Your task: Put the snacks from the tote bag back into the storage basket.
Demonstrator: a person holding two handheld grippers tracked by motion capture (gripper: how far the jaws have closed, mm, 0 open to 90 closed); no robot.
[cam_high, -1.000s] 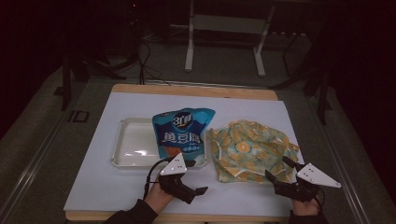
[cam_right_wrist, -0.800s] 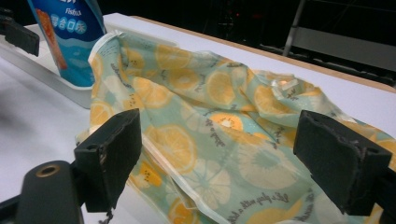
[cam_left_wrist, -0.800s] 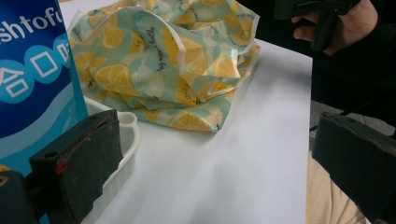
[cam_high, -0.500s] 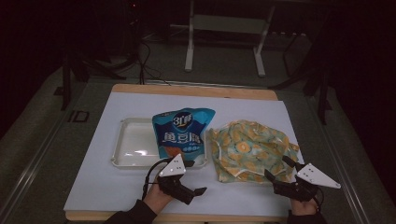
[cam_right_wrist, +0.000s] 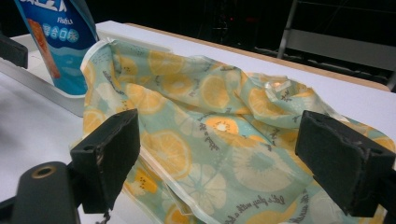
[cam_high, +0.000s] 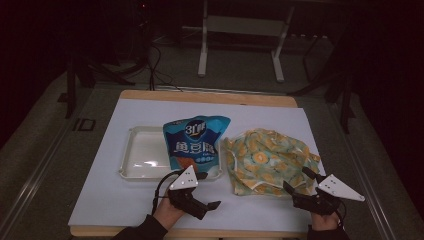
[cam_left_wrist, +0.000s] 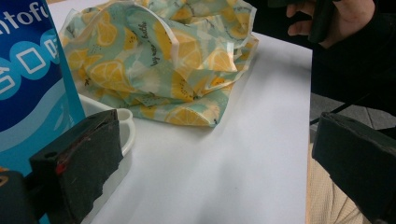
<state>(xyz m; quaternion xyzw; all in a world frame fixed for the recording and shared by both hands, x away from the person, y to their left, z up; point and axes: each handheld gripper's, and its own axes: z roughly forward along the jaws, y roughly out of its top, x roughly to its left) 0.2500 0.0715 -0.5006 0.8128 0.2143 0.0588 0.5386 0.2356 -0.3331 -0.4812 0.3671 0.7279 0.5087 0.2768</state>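
A blue snack pouch (cam_high: 195, 140) lies across the right end of a white tray (cam_high: 140, 157) on the white table cover. To its right lies a crumpled green bag printed with orange slices (cam_high: 270, 160). My left gripper (cam_high: 202, 197) rests near the front edge below the tray, open with nothing between its jaws; its own view shows the pouch (cam_left_wrist: 28, 79) at the left and the printed bag (cam_left_wrist: 163, 60) ahead. My right gripper (cam_high: 300, 182) stands open at the bag's front right corner, and the bag (cam_right_wrist: 219, 135) lies just beyond the jaws.
A white sheet (cam_high: 125, 205) covers a wooden tabletop whose edge (cam_high: 210, 96) shows at the back. Behind the table are a metal stand (cam_high: 240, 30) and dark chair legs. The other hand (cam_left_wrist: 327, 18) shows far off in the left gripper view.
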